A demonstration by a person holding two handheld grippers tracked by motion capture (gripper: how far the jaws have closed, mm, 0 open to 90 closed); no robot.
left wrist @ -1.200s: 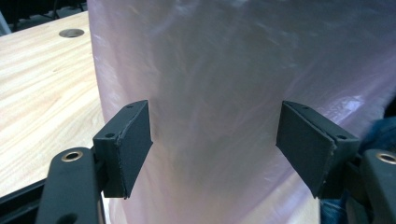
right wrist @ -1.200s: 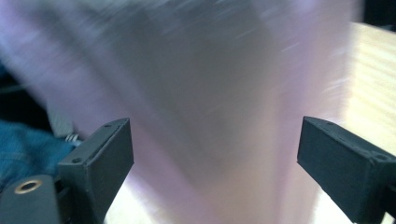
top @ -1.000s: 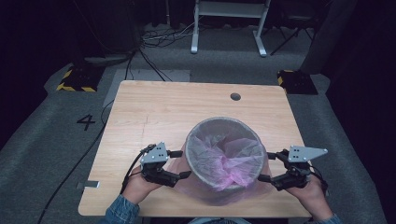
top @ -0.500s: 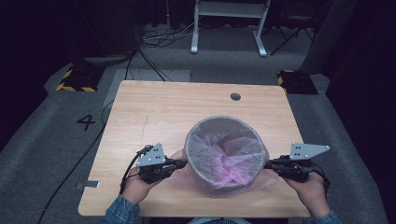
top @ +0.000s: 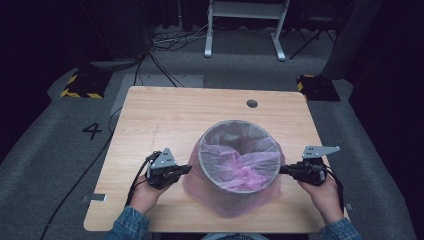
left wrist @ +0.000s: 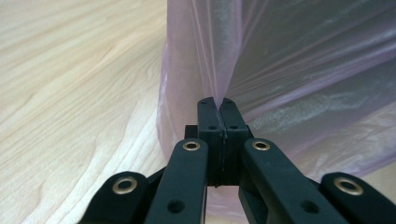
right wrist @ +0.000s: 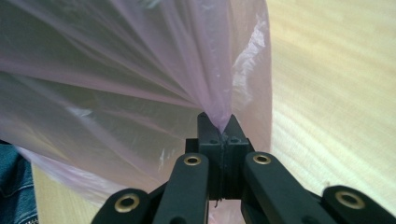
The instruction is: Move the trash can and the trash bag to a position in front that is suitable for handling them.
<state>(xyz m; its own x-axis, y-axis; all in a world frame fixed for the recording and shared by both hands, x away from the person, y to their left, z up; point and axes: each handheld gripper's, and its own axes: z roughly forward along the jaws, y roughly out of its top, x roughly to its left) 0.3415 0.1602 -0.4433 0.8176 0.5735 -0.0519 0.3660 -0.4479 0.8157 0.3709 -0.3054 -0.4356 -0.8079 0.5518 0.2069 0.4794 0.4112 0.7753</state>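
On the near half of the wooden table (top: 165, 115) stands a round mesh bin (top: 239, 156) lined with a thin pink bag (top: 240, 170), whose loose skirt hangs down outside the bin and spreads onto the wood around its base. At the bin's left side the left gripper (top: 186, 169) has its jaws pressed together on a fold of that bag; in the left gripper view the film (left wrist: 219, 70) runs up from the closed tips as a tight pleat. At the bin's right side the right gripper (top: 283, 170) is likewise clamped on the bag, and in the right gripper view the pink film (right wrist: 205, 88) fans out from the pinch. Both gripper views are so close that the bin's mesh behind the film cannot be made out. From above, the bag's bottom inside the bin is hidden under crumpled folds, and the person's forearms are cut off by the near edge.
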